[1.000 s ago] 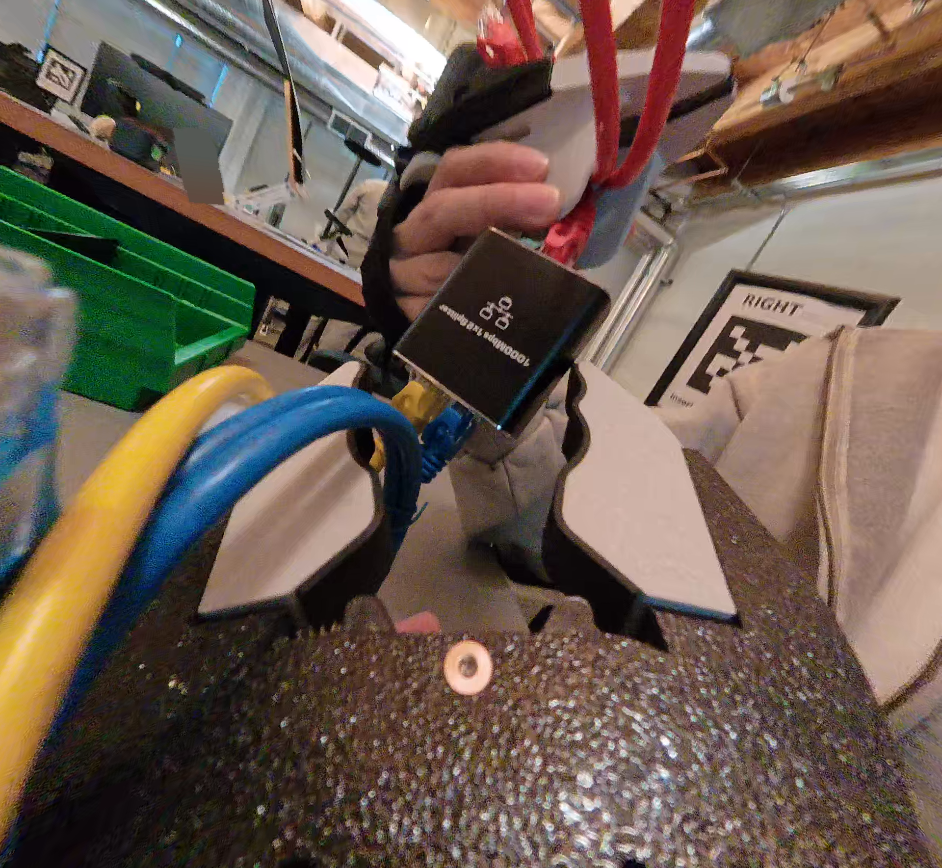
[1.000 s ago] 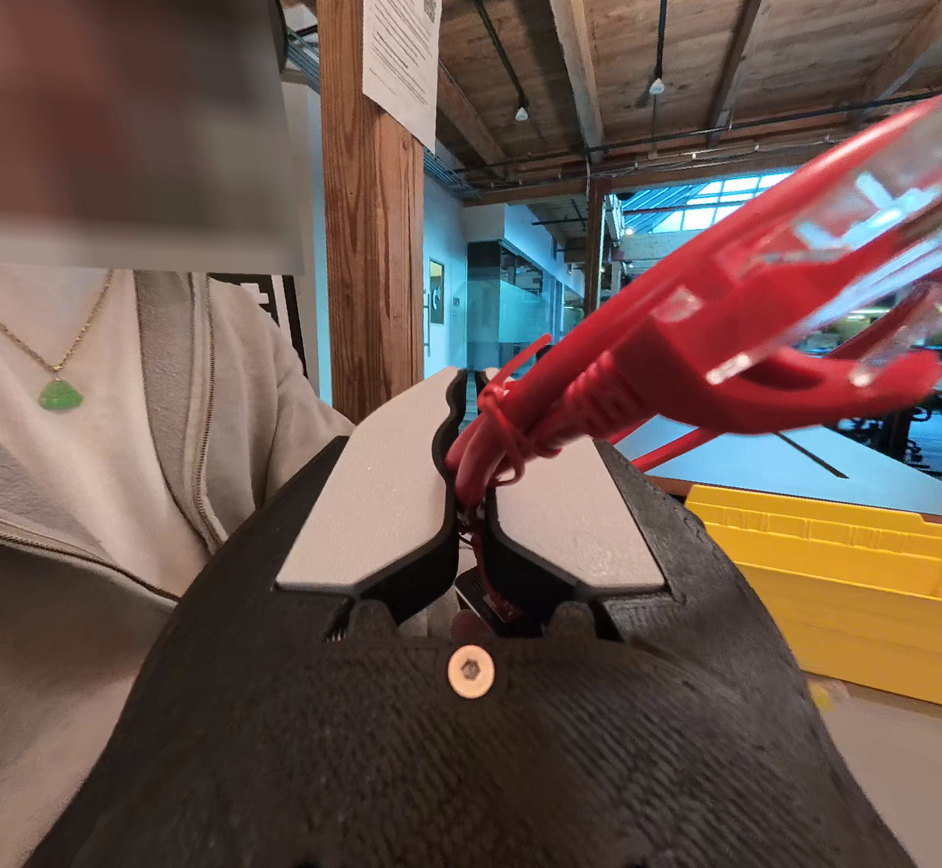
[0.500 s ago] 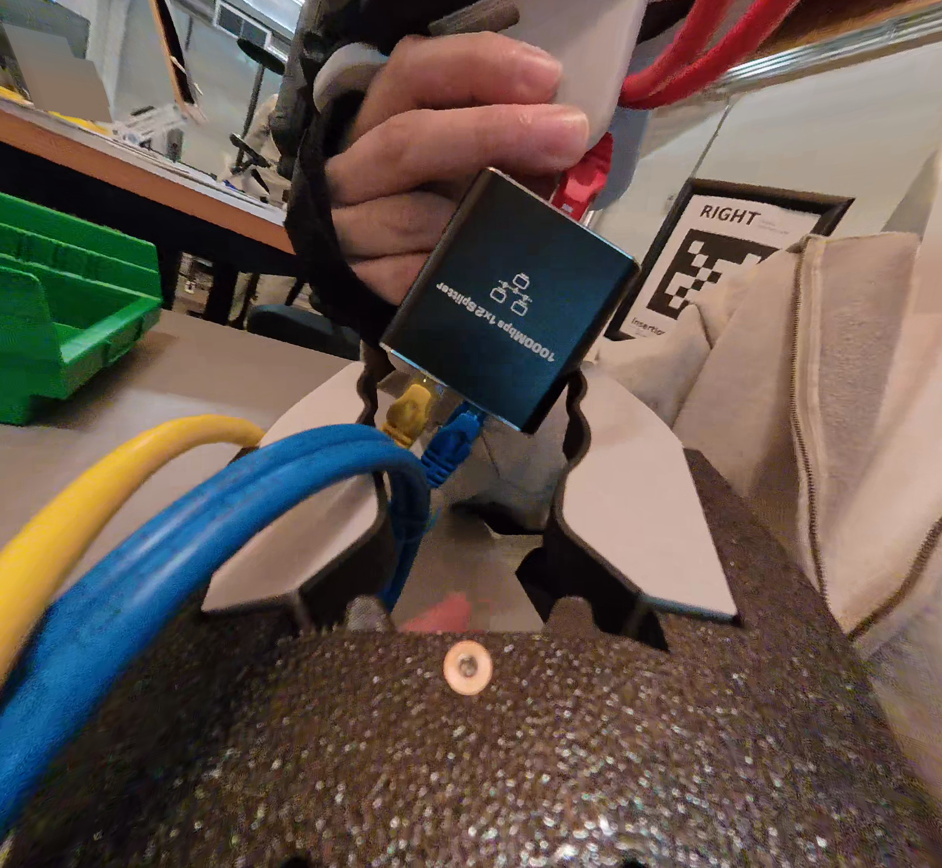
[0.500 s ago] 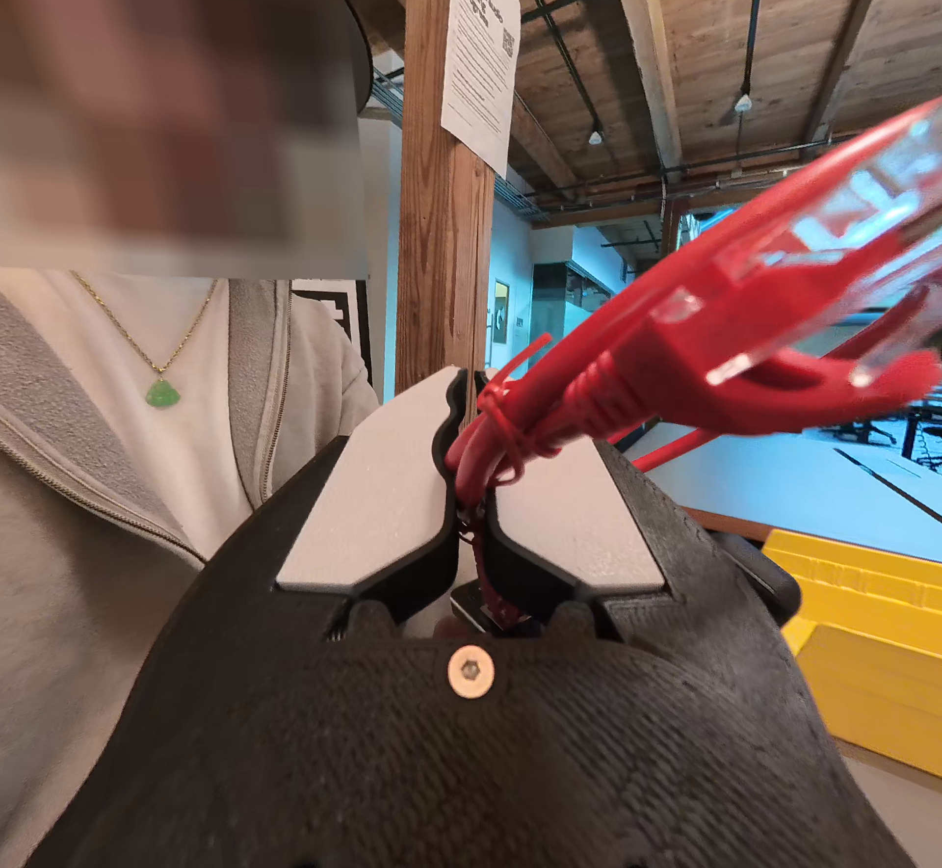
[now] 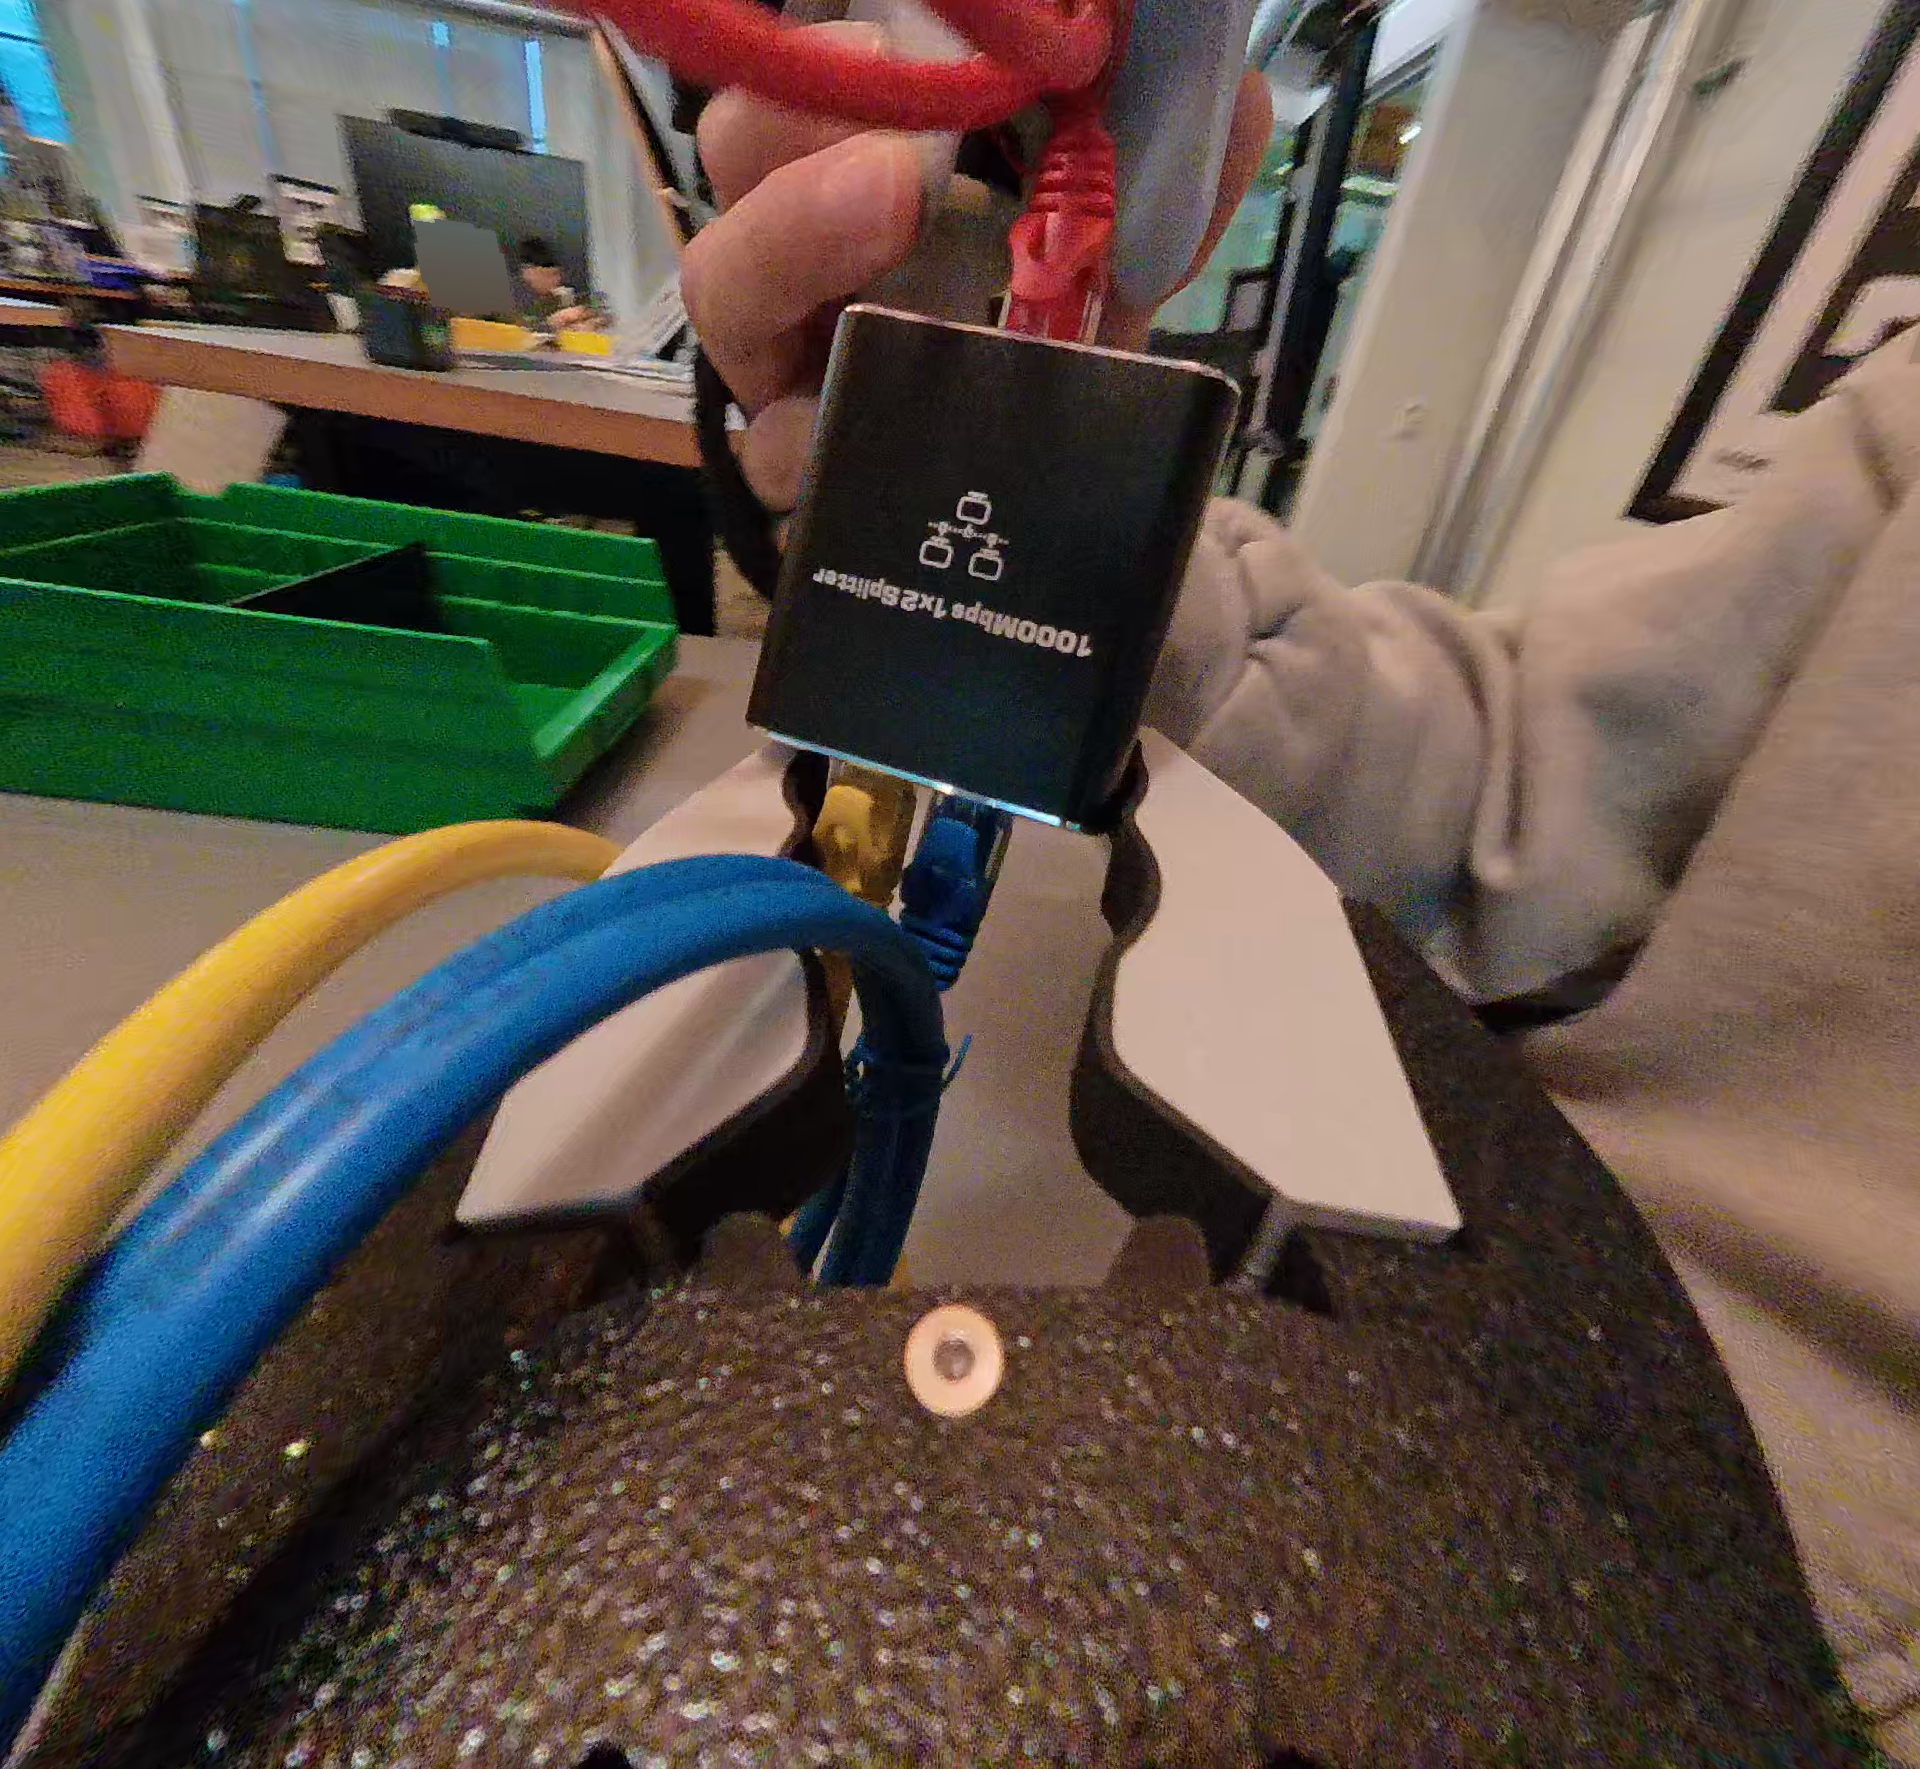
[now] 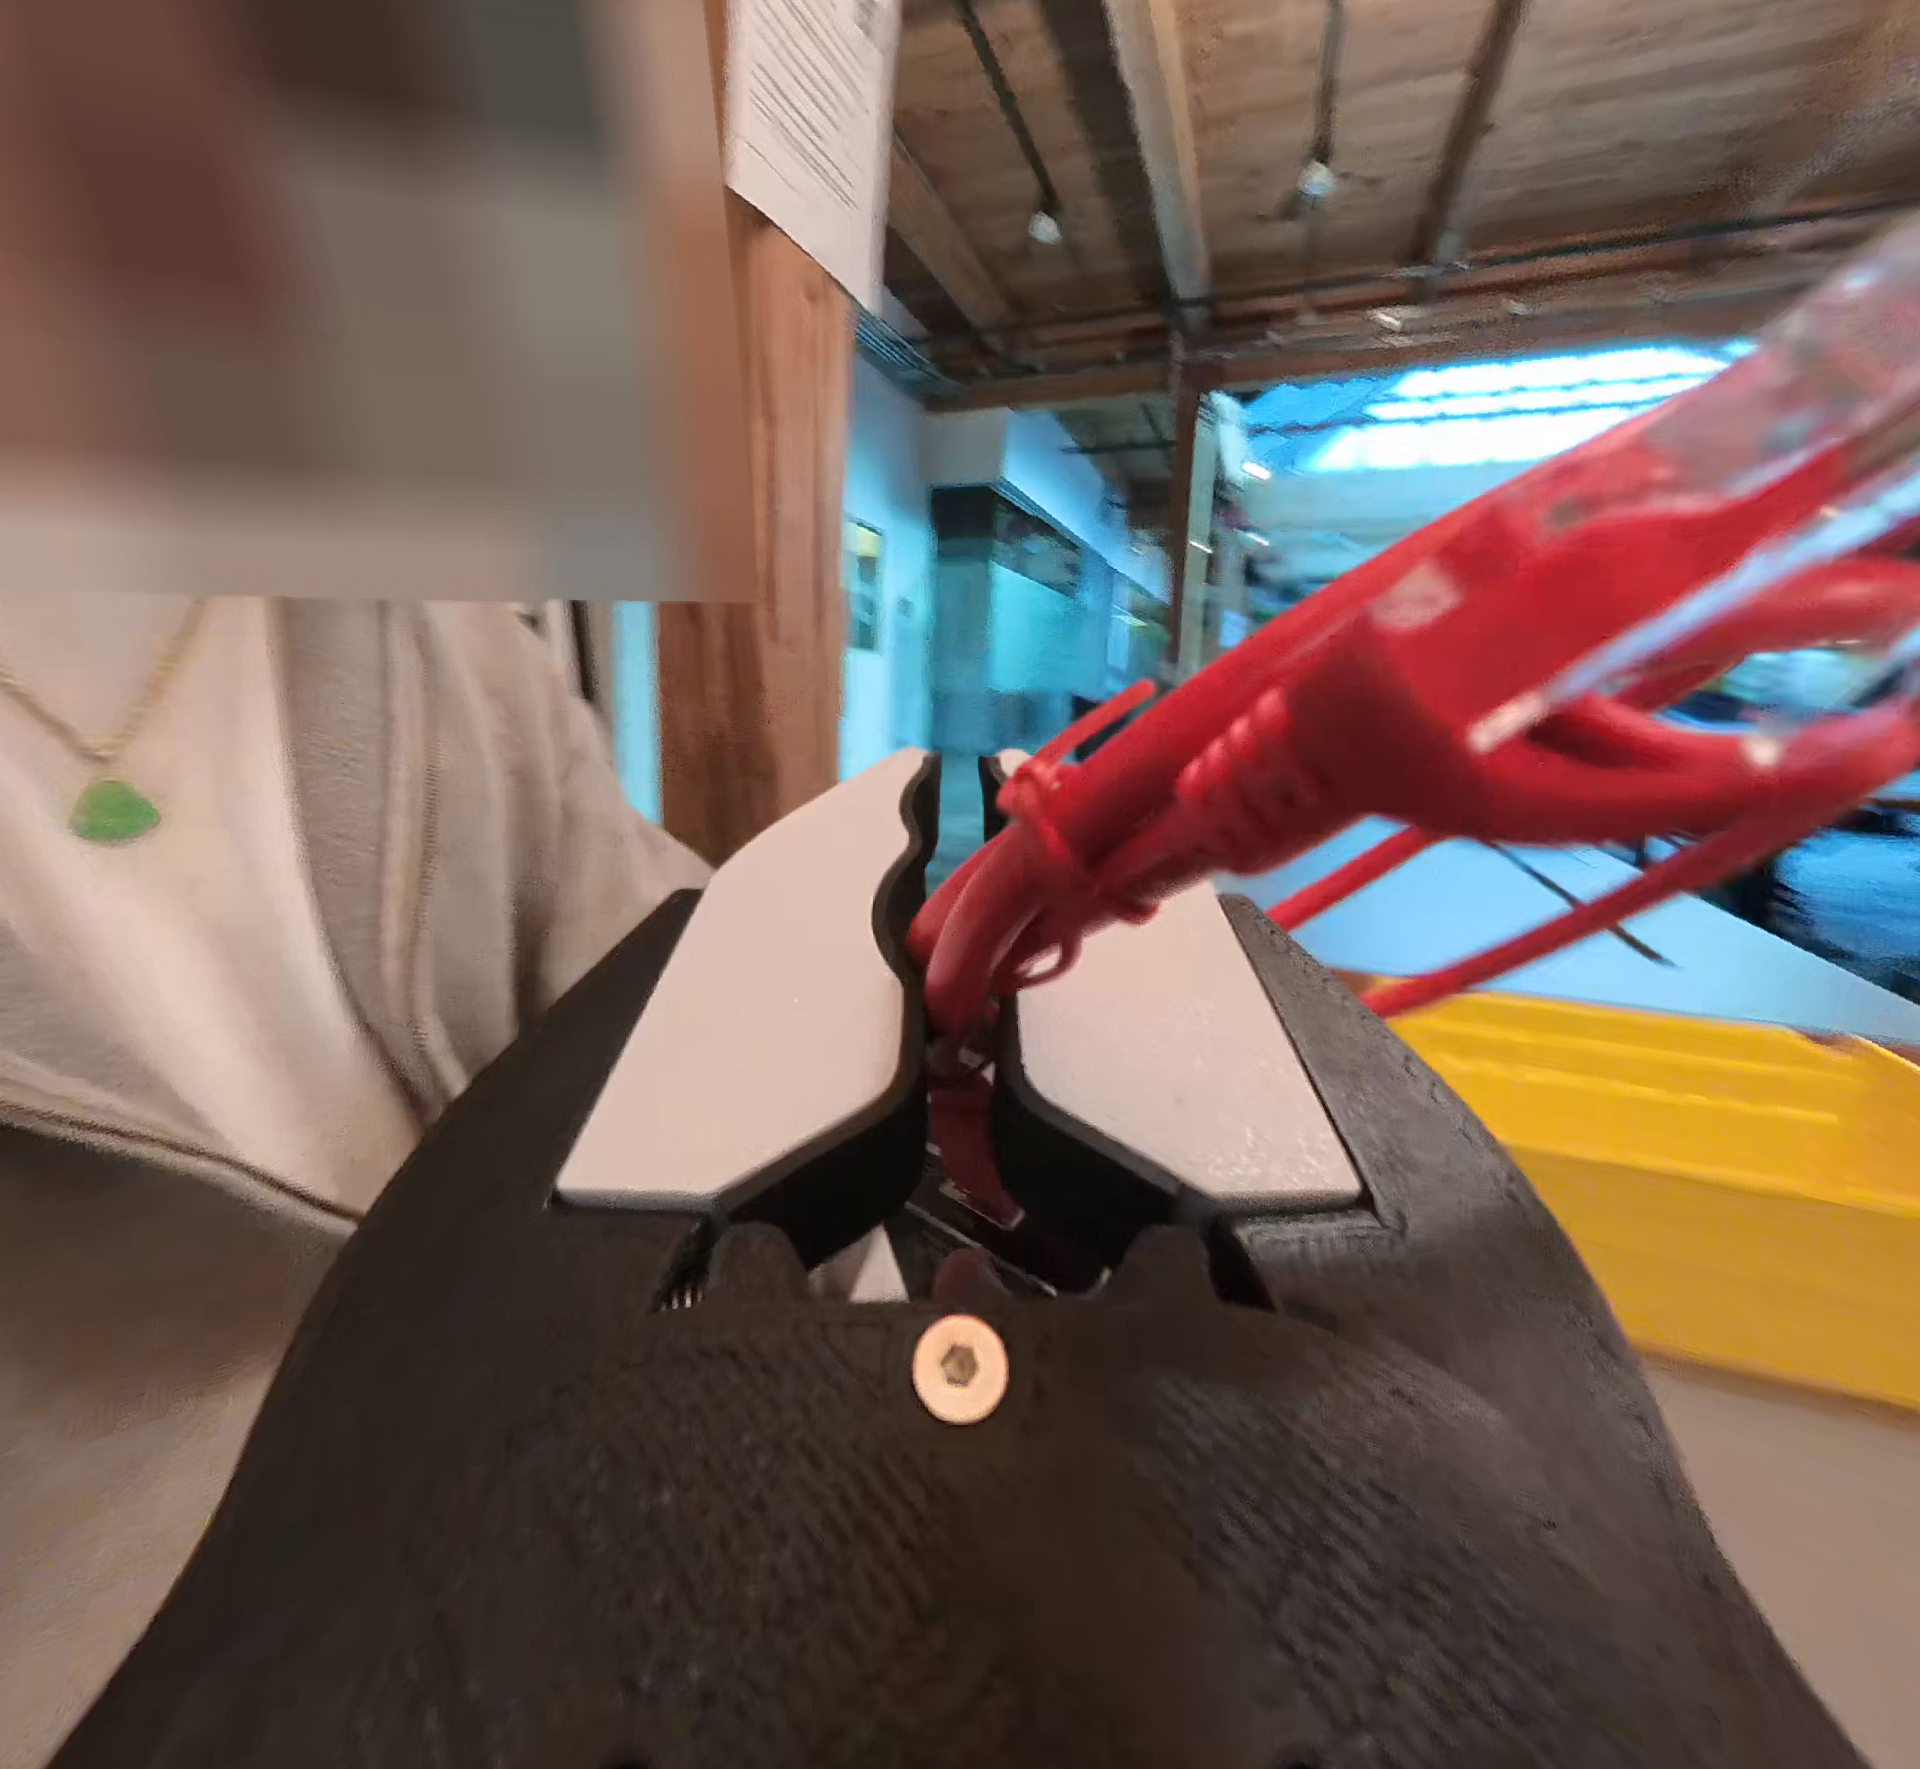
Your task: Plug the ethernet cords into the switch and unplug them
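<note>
In the left wrist view my left gripper [image 5: 961, 784] is shut on the near end of the black switch [image 5: 987, 566]. A yellow plug [image 5: 862, 831] and a blue plug [image 5: 951, 878] sit in its near side, and their cords loop back to the left. A red plug [image 5: 1060, 265] meets the switch's far end, held between the fingers of my right gripper [image 5: 997, 36], which a hand grips. I cannot tell if the red plug is fully seated. In the right wrist view my right gripper [image 6: 961, 769] is shut on the red cord [image 6: 1039, 888]. Its other plug [image 6: 1455, 711] dangles close to the lens.
A green bin [image 5: 312, 659] stands on the grey table [image 5: 125, 909] to the left. A yellow bin [image 6: 1662, 1179] stands to the right. A person in a grey hoodie [image 5: 1558, 784] is close behind the grippers. A wooden post [image 6: 769, 576] rises behind. Across from one pair of fingers to the other is roughly 15 cm.
The switch has turned more upright and square to the left camera. Both views have swung sideways. The right gripper keeps its hold on the red cord at the switch's far end.
</note>
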